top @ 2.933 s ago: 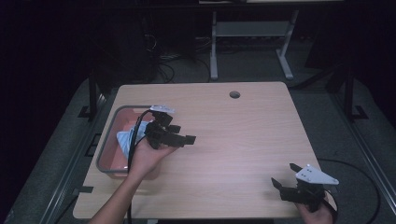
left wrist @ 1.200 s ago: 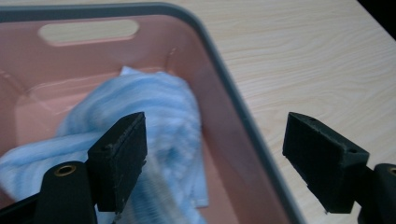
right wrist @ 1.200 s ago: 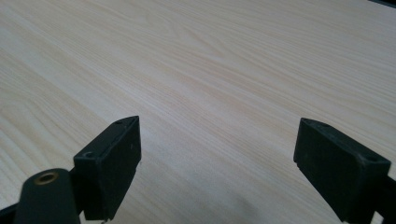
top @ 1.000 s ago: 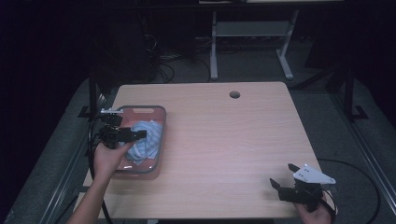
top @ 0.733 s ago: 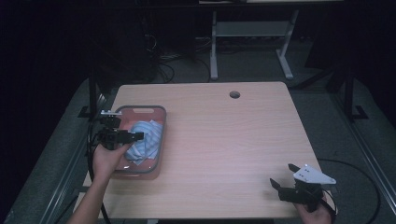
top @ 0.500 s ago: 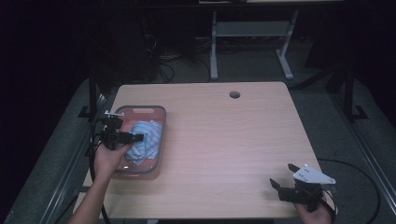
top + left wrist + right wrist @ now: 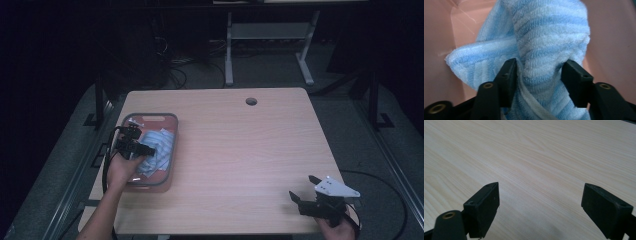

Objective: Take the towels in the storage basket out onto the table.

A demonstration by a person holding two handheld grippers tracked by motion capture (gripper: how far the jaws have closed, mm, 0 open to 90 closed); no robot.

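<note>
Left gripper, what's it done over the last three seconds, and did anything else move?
The left gripper pulled back from over the table toward the left, into the pink tray, and came down on the blue towel; its jaws now sit either side of a fold, pressing it. The towel stayed in the tray. The right gripper stayed open at the table's near right corner.

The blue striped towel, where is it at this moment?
The blue striped towel lies inside the pink tray at the table's left side in the high view. In the left gripper view a fold of it sits between the jaws of the left gripper.
</note>
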